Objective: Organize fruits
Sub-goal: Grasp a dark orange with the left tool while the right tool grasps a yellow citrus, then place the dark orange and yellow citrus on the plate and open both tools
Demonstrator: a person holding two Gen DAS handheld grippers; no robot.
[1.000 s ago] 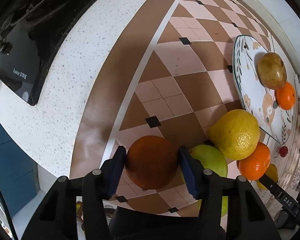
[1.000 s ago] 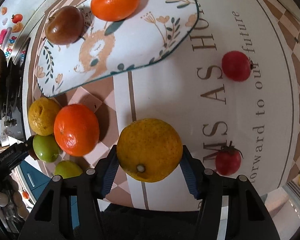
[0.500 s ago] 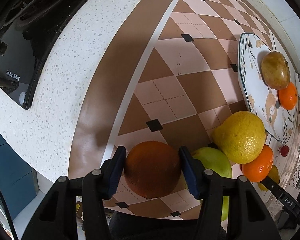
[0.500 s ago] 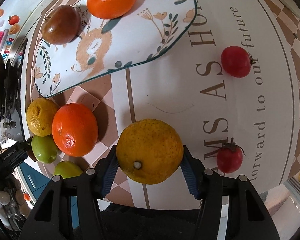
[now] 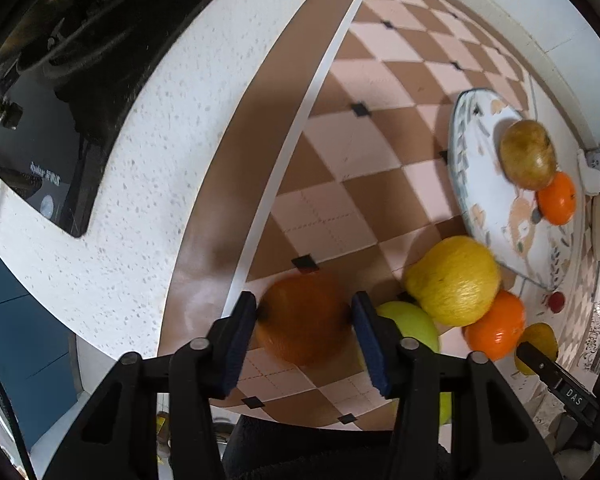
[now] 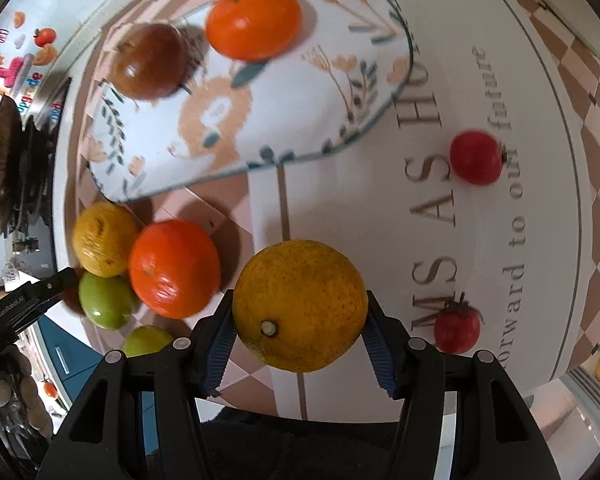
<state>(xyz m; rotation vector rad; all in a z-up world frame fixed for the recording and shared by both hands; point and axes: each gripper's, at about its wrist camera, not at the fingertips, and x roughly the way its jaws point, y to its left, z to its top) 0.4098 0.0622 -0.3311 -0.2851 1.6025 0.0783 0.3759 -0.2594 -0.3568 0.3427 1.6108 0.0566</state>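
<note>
Blue-padded left gripper (image 5: pixel 303 334) pointed straight down, its jaws closing on a dark orange (image 5: pixel 302 320) over the checked mat (image 5: pixel 360 184). Right gripper (image 6: pixel 298 340), tilted steeply down, pinched a yellow orange (image 6: pixel 300 304) near the plate (image 6: pixel 284 120).

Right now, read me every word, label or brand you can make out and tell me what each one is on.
"MS AS H" in large letters, cut off, on the mat.
"forward to our future" in small script, on the same mat.
"DAS" on the black bar at the right of the left wrist view.
Small white print on the black bar at the left of the right wrist view: blurred.
Brand on the black cooktop: unreadable.
Colourful wall stickers: lettering unreadable.
</note>
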